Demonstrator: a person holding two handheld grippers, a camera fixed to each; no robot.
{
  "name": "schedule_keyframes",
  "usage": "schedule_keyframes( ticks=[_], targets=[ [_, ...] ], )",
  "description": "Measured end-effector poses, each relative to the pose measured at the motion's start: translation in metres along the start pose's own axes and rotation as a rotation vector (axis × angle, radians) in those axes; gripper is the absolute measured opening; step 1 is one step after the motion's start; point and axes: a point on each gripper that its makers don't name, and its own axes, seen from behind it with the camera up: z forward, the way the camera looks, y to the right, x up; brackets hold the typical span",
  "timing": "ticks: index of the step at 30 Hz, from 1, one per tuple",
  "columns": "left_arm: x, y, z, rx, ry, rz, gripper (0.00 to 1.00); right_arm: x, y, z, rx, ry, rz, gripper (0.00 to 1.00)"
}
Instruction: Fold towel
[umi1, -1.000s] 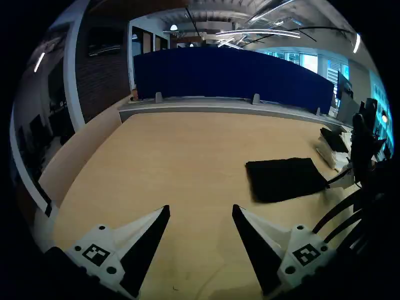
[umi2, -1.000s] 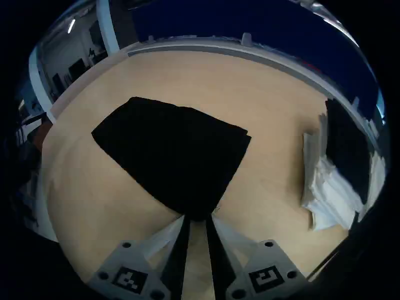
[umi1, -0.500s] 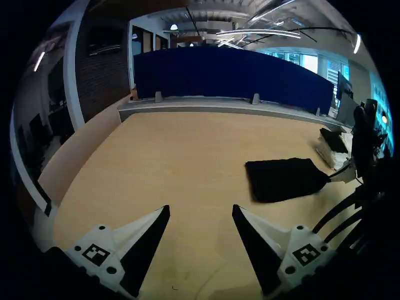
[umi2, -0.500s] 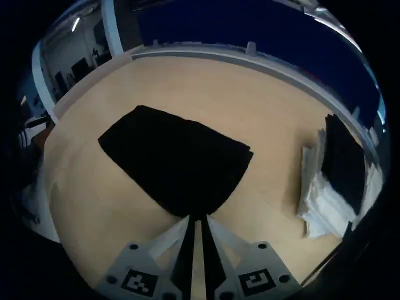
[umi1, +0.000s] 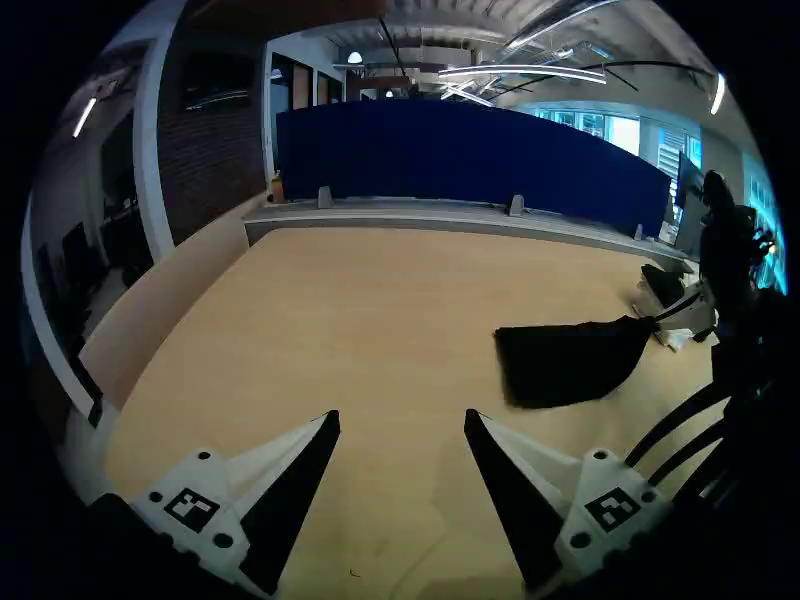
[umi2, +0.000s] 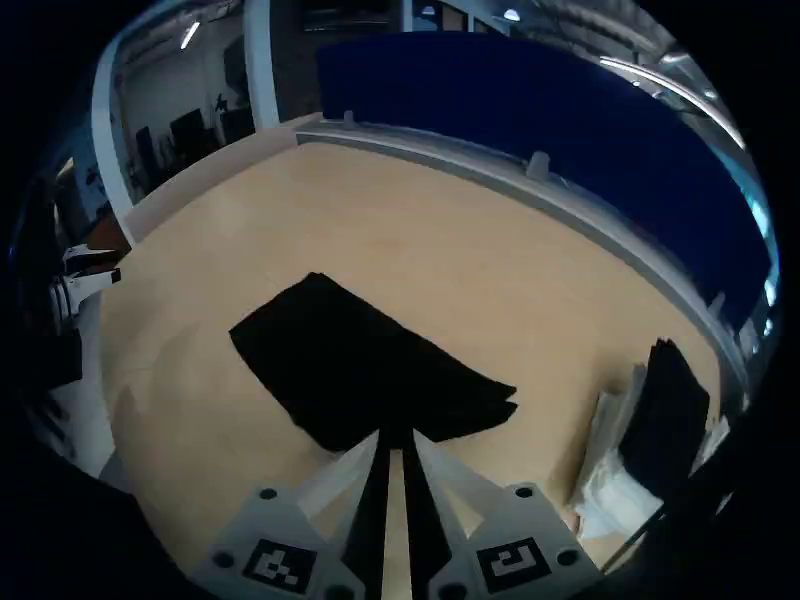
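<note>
- Wooden table (umi1: 340, 300) — wide, with a blue partition (umi1: 470, 150) along its far edge.
- Black towel (umi2: 350, 370) lies on the table, one corner lifted.
- Right gripper (umi2: 398, 445) — fingers pressed together, pinching that corner.
- Left gripper (umi1: 400, 420) hovers over bare wood, fingers spread.

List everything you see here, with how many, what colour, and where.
towel: one, black, on the table, one corner lifted by the right gripper
stack: one, folded white cloths with black on top, on the table to the right of the towel in the right gripper view
table: one, light wood, under everything
divider: one, dark blue, along the table's far edge
left gripper: one, white with black fingers, open above bare table, holding nothing
right gripper: one, white with black fingers, shut on the towel's near corner
</note>
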Motion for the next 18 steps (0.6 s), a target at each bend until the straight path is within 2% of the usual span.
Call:
schedule_keyframes(
  ticks=[9, 18],
  targets=[
    [0.001, -0.001, -0.005, -0.003, 0.011, -0.007, 0.92, 0.047, -0.029, 0.003, 0.036, 0.038, -0.111, 0.09],
    [-0.001, -0.005, -0.009, -0.001, 0.019, -0.023, 0.93, 0.065, -0.053, 0.015, 0.070, 0.037, -0.163, 0.09]
  ],
)
